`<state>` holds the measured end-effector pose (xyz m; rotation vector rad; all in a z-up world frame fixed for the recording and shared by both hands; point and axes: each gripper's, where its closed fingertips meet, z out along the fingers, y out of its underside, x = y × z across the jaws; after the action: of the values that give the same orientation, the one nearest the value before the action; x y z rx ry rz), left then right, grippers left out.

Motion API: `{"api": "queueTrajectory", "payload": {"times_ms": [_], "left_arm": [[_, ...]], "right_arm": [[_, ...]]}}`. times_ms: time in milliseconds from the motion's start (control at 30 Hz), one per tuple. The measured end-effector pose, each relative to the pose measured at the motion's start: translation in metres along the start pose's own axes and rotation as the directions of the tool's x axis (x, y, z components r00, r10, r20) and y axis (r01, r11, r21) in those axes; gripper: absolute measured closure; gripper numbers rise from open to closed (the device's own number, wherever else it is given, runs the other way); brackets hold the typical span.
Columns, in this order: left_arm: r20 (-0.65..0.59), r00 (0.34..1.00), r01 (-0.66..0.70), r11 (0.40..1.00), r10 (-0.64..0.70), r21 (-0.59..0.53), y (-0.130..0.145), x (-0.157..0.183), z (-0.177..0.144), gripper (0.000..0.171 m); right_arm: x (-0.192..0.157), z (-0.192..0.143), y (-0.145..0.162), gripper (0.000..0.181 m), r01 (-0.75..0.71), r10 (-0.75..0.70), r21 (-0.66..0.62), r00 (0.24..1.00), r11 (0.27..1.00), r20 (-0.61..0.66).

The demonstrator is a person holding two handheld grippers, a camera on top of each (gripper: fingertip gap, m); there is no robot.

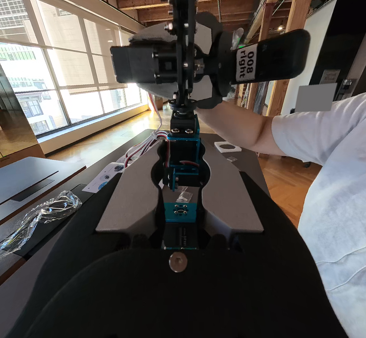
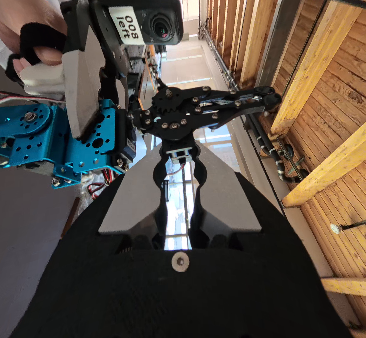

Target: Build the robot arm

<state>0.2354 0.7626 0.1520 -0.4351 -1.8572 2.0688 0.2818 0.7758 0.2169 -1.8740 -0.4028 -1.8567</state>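
A small robot arm made of blue metal brackets (image 1: 179, 212) and black servos is held between both grippers above a dark table (image 1: 245, 156). My left gripper (image 1: 181, 148) is shut on the blue bracket section; red, white and black wires (image 1: 146, 146) trail off it to the left. It also shows in the right wrist view (image 2: 99, 122), clamped on the blue bracket (image 2: 65, 146). My right gripper (image 2: 179, 150) is shut on the servo under the arm's black claw (image 2: 198, 110), whose tips are together. It shows in the left wrist view (image 1: 142, 63) at the top, coming in from the right.
A crumpled clear plastic bag (image 1: 43, 215) and a printed sheet (image 1: 107, 175) lie left on the table. A white foam square with a dark disc (image 1: 226, 147) and a small clear bag (image 1: 231, 159) lie far right. A person's arm in a white sleeve (image 1: 326, 170) is on the right. About 8 centimeters separates my left fingertips from my right.
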Motion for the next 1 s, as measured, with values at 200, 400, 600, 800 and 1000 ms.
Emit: {"api": "queueTrajectory", "payload": {"times_ms": [200, 400, 600, 800, 1000], "left_arm": [[-0.009, 1.000, 0.001, 1.000, -0.001, -0.018, 0.001, 0.000, 0.001, 0.143], [-0.021, 1.000, -0.003, 0.999, 0.002, -0.039, 0.002, 0.001, 0.002, 0.143], [-0.021, 1.000, 0.002, 0.999, -0.003, -0.048, 0.002, 0.000, 0.002, 0.143], [0.029, 1.000, -0.004, 0.998, 0.005, -0.061, 0.002, -0.001, 0.003, 0.143], [0.034, 0.999, 0.010, 0.999, -0.009, -0.051, 0.002, -0.001, 0.005, 0.143]], "right_arm": [[0.000, 0.000, -0.001, 0.159, -0.084, 0.086, 0.136, 0.996, 0.987, -0.010], [-0.001, 0.001, -0.002, 0.159, -0.102, 0.103, 0.250, 0.995, 0.963, 0.010], [-0.001, 0.004, -0.003, 0.159, -0.103, 0.096, 0.281, 0.995, 0.954, 0.037], [-0.001, -0.002, 0.001, 0.160, -0.040, 0.041, 0.125, 0.999, 0.991, -0.009], [-0.001, -0.007, 0.006, 0.160, 0.018, -0.018, -0.065, 1.000, 0.998, -0.010]]}}
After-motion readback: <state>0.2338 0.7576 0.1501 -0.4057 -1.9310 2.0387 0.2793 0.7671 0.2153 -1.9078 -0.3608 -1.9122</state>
